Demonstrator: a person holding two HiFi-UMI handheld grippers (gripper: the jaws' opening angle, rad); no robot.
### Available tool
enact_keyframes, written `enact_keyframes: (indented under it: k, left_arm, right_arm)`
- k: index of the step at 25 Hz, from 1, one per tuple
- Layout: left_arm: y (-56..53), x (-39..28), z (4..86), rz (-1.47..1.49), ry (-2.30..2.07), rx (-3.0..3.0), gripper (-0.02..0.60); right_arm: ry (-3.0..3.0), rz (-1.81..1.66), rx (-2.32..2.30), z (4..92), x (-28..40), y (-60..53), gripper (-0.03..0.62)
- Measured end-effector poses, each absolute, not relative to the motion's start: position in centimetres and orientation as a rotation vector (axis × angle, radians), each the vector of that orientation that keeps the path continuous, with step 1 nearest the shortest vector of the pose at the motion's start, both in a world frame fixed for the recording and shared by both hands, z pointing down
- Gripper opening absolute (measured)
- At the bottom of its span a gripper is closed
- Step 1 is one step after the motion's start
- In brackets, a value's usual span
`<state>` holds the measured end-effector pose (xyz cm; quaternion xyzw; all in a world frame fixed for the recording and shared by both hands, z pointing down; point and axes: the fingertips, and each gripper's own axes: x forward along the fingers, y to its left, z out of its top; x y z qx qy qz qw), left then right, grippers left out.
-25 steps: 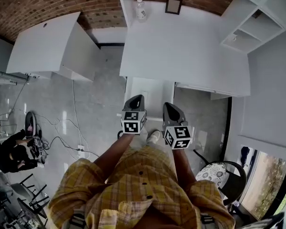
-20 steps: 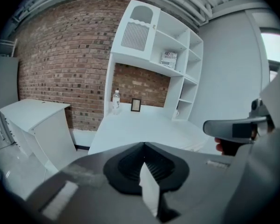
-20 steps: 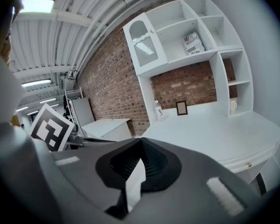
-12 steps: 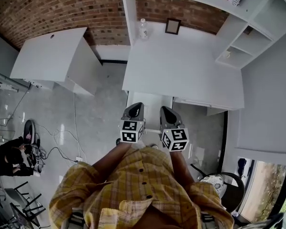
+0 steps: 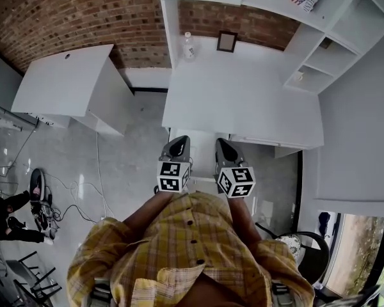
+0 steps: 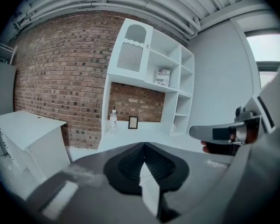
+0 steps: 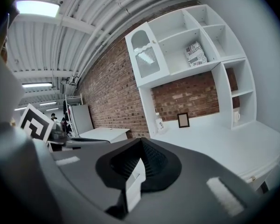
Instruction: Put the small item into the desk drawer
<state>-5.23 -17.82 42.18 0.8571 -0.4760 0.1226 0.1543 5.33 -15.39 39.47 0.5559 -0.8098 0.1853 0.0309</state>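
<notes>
Ahead of both pairs of jaws, a rough red brick wall [image 5: 64, 18] is filling the far side of the room. A smooth, flat white desk [image 5: 243, 101] is standing against it, with boxy open white shelves [image 5: 320, 50] rising above its right end.

The person is holding the left gripper [image 5: 181, 141] and the right gripper [image 5: 221, 143] side by side, close to the body and short of the desk's near edge. Both pairs of ribbed dark jaws are pressing together on nothing.

The small item is not sitting in either grip. I am guessing it is one of the things well ahead of the jaws at the back of the desk: a clear plastic bottle [image 5: 188, 45] or a dark rectangular picture frame [image 5: 226, 41]. It could also be the pale mug [image 5: 299, 76] in a shelf cubby.

The step in hand looks like the approach. To do it well, I would be opening one pair of jaws before reaching and squaring them to the frame's thin edges. The other gripper would be pulling out what I take for the drawer [image 5: 262, 141] under the desk's front lip.
</notes>
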Motion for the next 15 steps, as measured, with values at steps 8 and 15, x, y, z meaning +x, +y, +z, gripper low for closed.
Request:
enact_keyframes:
  k: [8, 15]
  left_arm:
    - [-18.1, -4.6, 40.9, 0.314, -1.336, 2.515, 0.003]
    - [-18.8, -4.1, 40.1, 0.291, -1.315, 2.555, 0.003]
  right_arm:
    - [-2.480, 0.540, 1.743, 39.2, 5.7, -15.8, -0.003]
    - [-2.479, 0.513, 1.748, 38.9, 6.0, -16.4, -0.003]
